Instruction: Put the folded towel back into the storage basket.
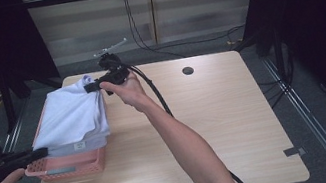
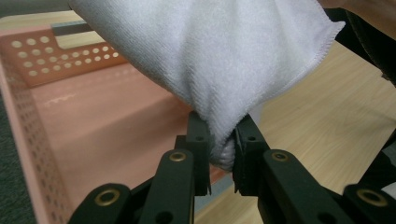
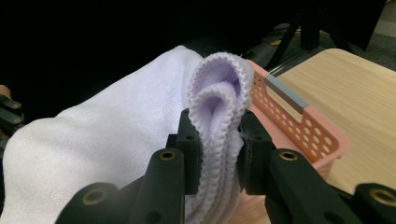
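Observation:
A folded white towel (image 1: 73,115) hangs stretched over a pink perforated basket (image 1: 70,167) at the table's left side. My left gripper (image 1: 42,153) is at the near left end, shut on a bunched corner of the towel (image 2: 223,74), above the basket's floor (image 2: 93,130). At the far end, my right gripper (image 1: 91,87) is shut on several folded edges of the towel (image 3: 217,105), beside the basket's rim (image 3: 299,121). The towel (image 3: 93,149) runs between the two grippers.
The wooden table (image 1: 215,112) spreads bare to the right of the basket, with a round cable hole (image 1: 188,71) near its far edge. The right gripper's cable (image 1: 156,95) trails along the forearm. Dark floor and metal rails surround the table.

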Demonstrator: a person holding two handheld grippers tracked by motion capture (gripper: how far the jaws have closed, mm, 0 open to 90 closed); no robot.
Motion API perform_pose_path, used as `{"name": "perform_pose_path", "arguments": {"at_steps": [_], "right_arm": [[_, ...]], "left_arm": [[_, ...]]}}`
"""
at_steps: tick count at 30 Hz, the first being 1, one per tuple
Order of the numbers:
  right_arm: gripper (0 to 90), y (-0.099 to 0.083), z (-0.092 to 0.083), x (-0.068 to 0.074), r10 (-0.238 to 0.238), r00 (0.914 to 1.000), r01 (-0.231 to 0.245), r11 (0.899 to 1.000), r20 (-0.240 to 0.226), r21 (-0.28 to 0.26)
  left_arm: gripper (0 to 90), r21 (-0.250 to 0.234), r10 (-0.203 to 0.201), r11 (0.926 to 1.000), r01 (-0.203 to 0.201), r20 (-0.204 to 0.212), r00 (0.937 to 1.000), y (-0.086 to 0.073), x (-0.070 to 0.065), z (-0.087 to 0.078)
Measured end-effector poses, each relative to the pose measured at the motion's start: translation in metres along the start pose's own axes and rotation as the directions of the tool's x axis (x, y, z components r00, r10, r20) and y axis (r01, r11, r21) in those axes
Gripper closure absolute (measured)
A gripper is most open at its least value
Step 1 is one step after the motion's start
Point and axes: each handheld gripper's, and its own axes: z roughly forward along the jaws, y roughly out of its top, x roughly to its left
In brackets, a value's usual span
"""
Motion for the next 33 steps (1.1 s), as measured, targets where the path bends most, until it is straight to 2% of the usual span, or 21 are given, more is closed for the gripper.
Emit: {"name": "perform_pose_path", "arguments": {"at_steps": [4, 5, 9, 15, 20, 22, 28, 33], "right_arm": [[73.9, 0.004, 0.011, 0.003, 0.004, 1.0, -0.004, 1.0, 0.0, 0.011], [73.9, 0.004, 0.014, 0.003, 0.008, 1.0, -0.008, 1.0, 0.0, 0.011], [73.9, 0.004, 0.026, 0.006, 0.017, 0.9999, -0.017, 1.0, 0.002, 0.014], [73.9, 0.001, 0.041, 0.007, 0.023, 0.9995, -0.023, 1.0, 0.022, 0.021], [73.9, -0.004, 0.053, 0.005, 0.048, 0.9981, -0.048, 0.999, 0.04, 0.016], [73.9, -0.007, 0.059, 0.005, 0.056, 0.9977, -0.056, 0.998, 0.038, 0.014], [73.9, -0.023, 0.074, -0.001, 0.079, 0.9956, -0.081, 0.996, 0.05, 0.029], [73.8, -0.035, 0.081, -0.007, 0.094, 0.9938, -0.096, 0.994, 0.061, 0.043]], "left_arm": [[79.5, 0.004, -0.01, 0.9999, 0.011, -0.007, 0.9999, -0.003, 0.006, -0.005], [79.6, 0.001, -0.021, 0.9998, 0.021, -0.02, 0.9996, -0.004, 0.009, -0.006], [79.5, -0.002, -0.051, 0.9987, 0.05, -0.026, 0.9984, -0.011, 0.018, -0.011], [79.5, 0.002, -0.085, 0.9963, 0.085, -0.04, 0.9956, -0.019, 0.031, -0.01], [79.5, 0.015, -0.114, 0.9933, 0.115, -0.056, 0.9919, -0.024, 0.042, -0.008], [79.5, 0.029, -0.117, 0.9924, 0.12, -0.072, 0.9905, -0.028, 0.046, -0.007], [79.4, 0.051, -0.134, 0.989, 0.139, -0.08, 0.9877, -0.042, 0.054, 0.002], [79.0, 0.096, -0.125, 0.9861, 0.136, -0.107, 0.9863, -0.046, 0.053, 0.015]]}}
